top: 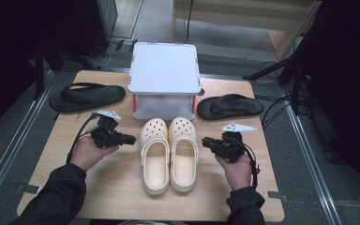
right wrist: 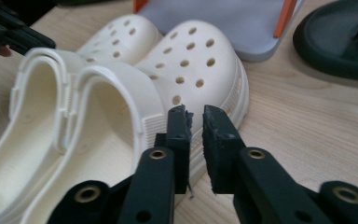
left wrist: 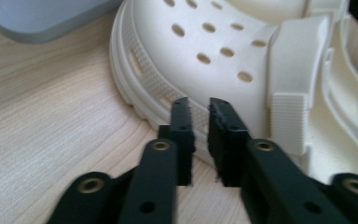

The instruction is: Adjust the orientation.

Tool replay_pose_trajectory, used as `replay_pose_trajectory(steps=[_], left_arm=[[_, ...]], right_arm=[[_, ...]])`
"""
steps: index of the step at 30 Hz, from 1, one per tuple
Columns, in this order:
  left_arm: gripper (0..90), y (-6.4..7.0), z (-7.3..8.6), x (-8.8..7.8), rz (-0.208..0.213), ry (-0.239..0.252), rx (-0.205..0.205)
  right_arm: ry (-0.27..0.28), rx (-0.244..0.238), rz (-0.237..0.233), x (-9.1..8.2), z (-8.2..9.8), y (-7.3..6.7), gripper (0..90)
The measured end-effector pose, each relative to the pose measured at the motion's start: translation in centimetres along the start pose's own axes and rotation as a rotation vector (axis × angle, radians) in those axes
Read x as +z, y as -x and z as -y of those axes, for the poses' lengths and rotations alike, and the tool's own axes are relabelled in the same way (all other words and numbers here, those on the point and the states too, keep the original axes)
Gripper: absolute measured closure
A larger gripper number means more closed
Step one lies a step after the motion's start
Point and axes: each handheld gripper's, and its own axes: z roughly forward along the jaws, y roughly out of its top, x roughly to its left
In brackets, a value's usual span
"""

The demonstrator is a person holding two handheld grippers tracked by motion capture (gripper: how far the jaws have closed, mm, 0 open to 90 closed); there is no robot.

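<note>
Left clog: I see the cream perforated foam clog on the left of the pair [top: 154, 157] lying on the pale wooden table [top: 112, 187], toe toward the grey box-like stand with orange trim [top: 165, 79].
Right clog: its cream twin [top: 183, 154] lies touching it, side by side, toes level.
Left gripper: my left gripper [left wrist: 199, 109] sits just beside the left clog's outer side; its jaws are slightly spread with a narrow gap, nothing between them.
Right gripper: my right gripper [right wrist: 195, 114] sits just beside the right clog's outer side; its jaws are also a little apart, pinching nothing.
Black sandals: one black flip-flop [top: 86, 97] lies left of the stand, the other [top: 229, 106] right of it, both well apart from the clogs.
</note>
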Motion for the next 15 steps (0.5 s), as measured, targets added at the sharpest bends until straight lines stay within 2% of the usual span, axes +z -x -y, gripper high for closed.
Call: replay_pose_trajectory(steps=[2,5,7,9,10,15], left_arm=[[60.1,0.1,-0.1,0.0,-0.018,-0.007,0.014],[56.3,0.1,-0.3,0.0,-0.023,-0.006,0.020],[49.7,0.1,-0.6,-0.1,-0.028,-0.010,0.021],[48.1,0.2,-1.0,-0.4,-0.026,0.004,0.028],[45.9,0.2,-1.1,-0.5,-0.025,0.012,0.027],[45.1,-0.2,-2.1,-1.2,-0.041,0.041,0.039]], right_arm=[[0.020,-0.008,-0.007,-0.9,0.0,-0.8,73.9],[0.033,-0.024,-0.009,-1.3,0.0,-1.3,72.3],[0.050,-0.036,-0.006,-1.8,0.0,-2.4,68.2],[0.056,-0.045,0.002,-1.9,0.1,-2.8,67.7],[0.074,-0.053,0.009,-2.1,0.4,-3.6,65.8],[0.076,-0.052,-0.004,-2.1,0.9,-4.9,62.5]])
